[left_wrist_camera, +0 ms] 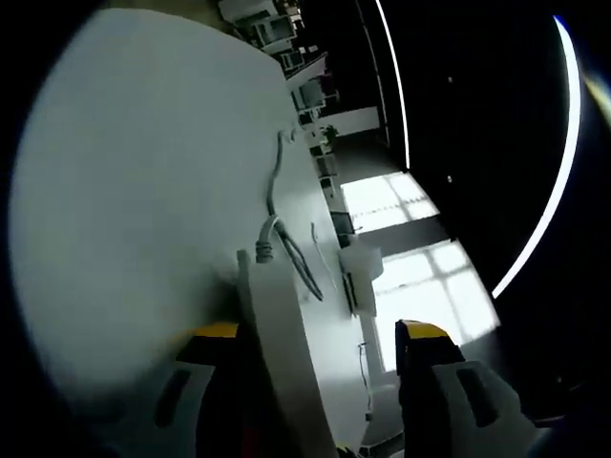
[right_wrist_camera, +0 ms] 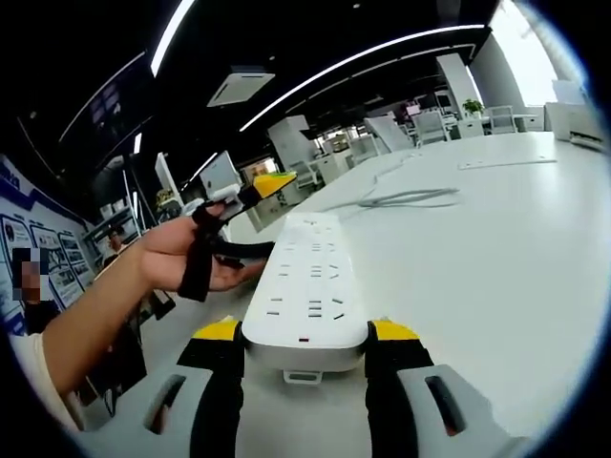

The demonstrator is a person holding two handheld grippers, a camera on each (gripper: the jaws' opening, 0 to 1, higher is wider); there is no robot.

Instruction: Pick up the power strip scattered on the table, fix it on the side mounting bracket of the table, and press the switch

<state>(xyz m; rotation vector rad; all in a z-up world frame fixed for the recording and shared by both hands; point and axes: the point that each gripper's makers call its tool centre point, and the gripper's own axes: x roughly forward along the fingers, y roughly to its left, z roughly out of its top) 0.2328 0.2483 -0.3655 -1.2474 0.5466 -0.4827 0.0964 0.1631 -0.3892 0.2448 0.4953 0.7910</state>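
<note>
The white table (right_wrist_camera: 535, 248) spreads widest. On it lies the power strip (right_wrist_camera: 307, 286), its near end clamped between the right gripper (right_wrist_camera: 305, 348) jaws; a hand (right_wrist_camera: 186, 253) holds the left gripper (left_wrist_camera: 320, 343), whose jaws stand apart around the strip's edge beside its grey cable (left_wrist_camera: 277, 205).

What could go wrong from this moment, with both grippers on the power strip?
The right gripper clamps the power strip only at its end, so it could twist or slip. The left gripper meets the strip's far end edge-on, a loose hold. The cable trails across the table and may drag.
</note>
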